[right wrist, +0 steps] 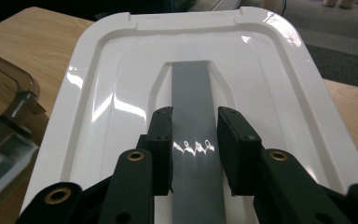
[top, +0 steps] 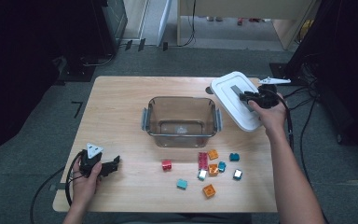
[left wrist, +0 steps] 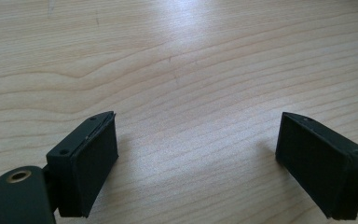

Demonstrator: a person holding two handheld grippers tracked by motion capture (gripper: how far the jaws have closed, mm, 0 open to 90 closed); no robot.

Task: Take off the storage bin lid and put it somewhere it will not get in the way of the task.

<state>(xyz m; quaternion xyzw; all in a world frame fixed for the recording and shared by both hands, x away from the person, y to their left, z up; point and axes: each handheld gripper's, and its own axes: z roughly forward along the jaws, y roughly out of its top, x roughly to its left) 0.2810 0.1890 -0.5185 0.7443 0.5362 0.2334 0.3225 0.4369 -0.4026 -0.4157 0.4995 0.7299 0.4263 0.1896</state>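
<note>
White lid [top: 235, 99] at worktop [top: 121, 112] far-right corner beside clear container [top: 181, 120], right gripper [right wrist: 195, 140] jaws pinching its raised grey handle strip [right wrist: 193, 93]: light, stiff, glossy and slippery, best held mid-strip; left gripper [left wrist: 196, 163] jaws spread, empty.

Grey carpet floor [top: 23, 135], pale wooden furniture [top: 242, 11] behind.

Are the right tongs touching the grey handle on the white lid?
Touching. In the right gripper view the right tongs straddle the grey handle of the white lid, both pads flush against its sides with no gap.
</note>
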